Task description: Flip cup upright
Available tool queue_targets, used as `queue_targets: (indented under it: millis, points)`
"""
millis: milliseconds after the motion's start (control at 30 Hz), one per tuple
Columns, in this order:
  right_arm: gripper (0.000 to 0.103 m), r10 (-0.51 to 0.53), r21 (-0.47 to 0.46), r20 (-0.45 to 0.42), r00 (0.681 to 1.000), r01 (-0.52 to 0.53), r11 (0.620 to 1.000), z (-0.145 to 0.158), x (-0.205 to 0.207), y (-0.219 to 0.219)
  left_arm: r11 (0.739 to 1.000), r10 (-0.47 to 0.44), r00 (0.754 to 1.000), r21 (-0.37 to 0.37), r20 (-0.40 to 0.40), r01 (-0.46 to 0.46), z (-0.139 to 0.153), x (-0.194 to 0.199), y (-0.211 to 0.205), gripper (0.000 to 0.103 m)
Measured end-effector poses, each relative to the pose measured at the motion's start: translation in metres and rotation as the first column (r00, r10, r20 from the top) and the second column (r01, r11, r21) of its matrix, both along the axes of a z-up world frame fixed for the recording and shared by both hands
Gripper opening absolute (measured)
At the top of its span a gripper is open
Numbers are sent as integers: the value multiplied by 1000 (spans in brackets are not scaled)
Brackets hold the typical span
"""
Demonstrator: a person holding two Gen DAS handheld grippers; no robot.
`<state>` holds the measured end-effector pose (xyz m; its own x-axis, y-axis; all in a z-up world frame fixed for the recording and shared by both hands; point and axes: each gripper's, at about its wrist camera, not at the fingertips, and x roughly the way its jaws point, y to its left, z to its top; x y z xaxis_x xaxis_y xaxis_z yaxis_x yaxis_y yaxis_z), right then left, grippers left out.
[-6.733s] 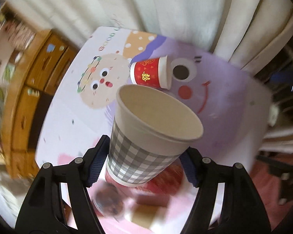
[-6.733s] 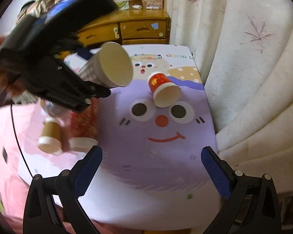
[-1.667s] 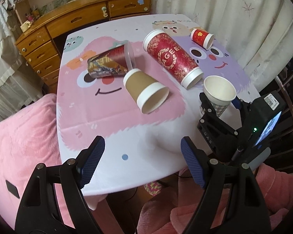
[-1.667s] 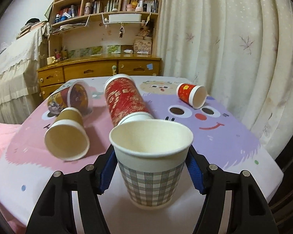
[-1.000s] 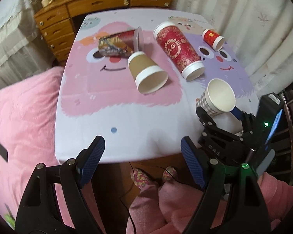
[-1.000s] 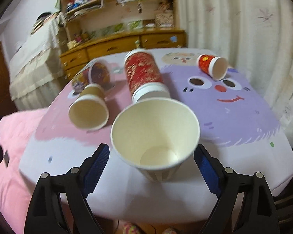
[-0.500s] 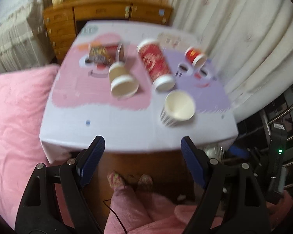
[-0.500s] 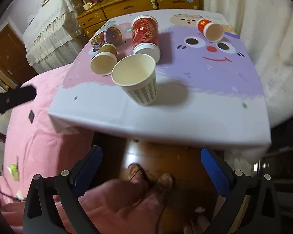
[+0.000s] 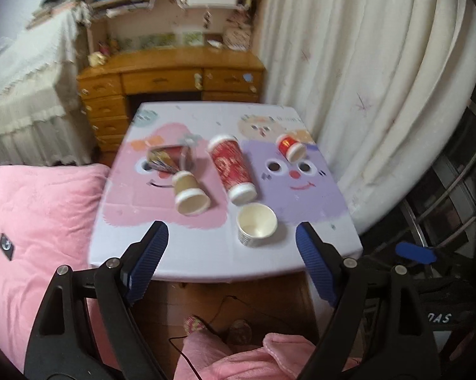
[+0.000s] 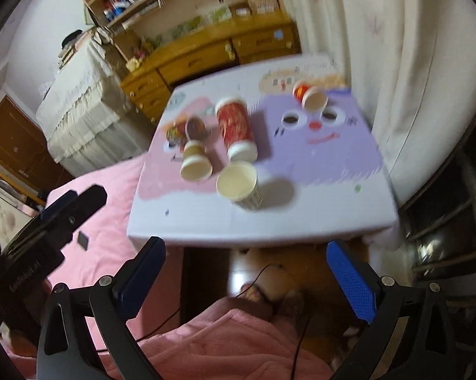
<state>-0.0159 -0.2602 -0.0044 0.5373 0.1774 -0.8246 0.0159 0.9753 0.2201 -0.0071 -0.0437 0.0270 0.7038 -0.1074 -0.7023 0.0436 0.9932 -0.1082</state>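
Observation:
A grey checked paper cup (image 9: 256, 225) stands upright, mouth up, near the table's front edge; it also shows in the right wrist view (image 10: 239, 186). My left gripper (image 9: 231, 258) is open and empty, held back from the table's front edge. My right gripper (image 10: 246, 270) is open and empty, also off the table, above pink-clad legs. A brown cup (image 9: 189, 192), a tall red cup (image 9: 233, 168), a small red cup (image 9: 289, 147) and a dark printed cup (image 9: 168, 157) lie on their sides behind the checked cup.
The table (image 9: 206, 253) has a pink and purple cartoon cloth. A pink bed (image 9: 38, 215) lies to its left, a wooden dresser (image 9: 171, 79) behind, white curtains (image 9: 364, 79) on the right. The left gripper's body (image 10: 44, 231) shows in the right wrist view.
Both grippers have pulled further back and away from the table. The checked cup stays upright where the right gripper let it go.

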Motion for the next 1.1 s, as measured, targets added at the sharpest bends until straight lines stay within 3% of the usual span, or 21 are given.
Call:
queue_targets:
  millis: [100, 300, 467, 567, 1100]
  points:
    - [103, -32, -24, 88, 996, 34, 999, 21, -17, 2, 999, 34, 999, -20, 42, -34, 9, -21, 0, 83]
    - [103, -28, -76, 196, 980, 44, 996, 44, -41, 11, 990, 133, 989, 34, 67, -135, 10, -43, 1, 83]
    - [103, 13, -95, 206, 978, 6, 995, 51, -47, 20, 983, 171, 983, 52, 70, -175, 4, -44, 3, 89]
    - [103, 11, -90, 208, 978, 8, 996, 50, -47, 20, 981, 174, 982, 78, 68, -179, 3, -43, -1, 102]
    - [103, -11, -92, 211, 977, 31, 995, 42, -24, 16, 975, 192, 980, 106, 61, -197, -7, -27, -3, 102]
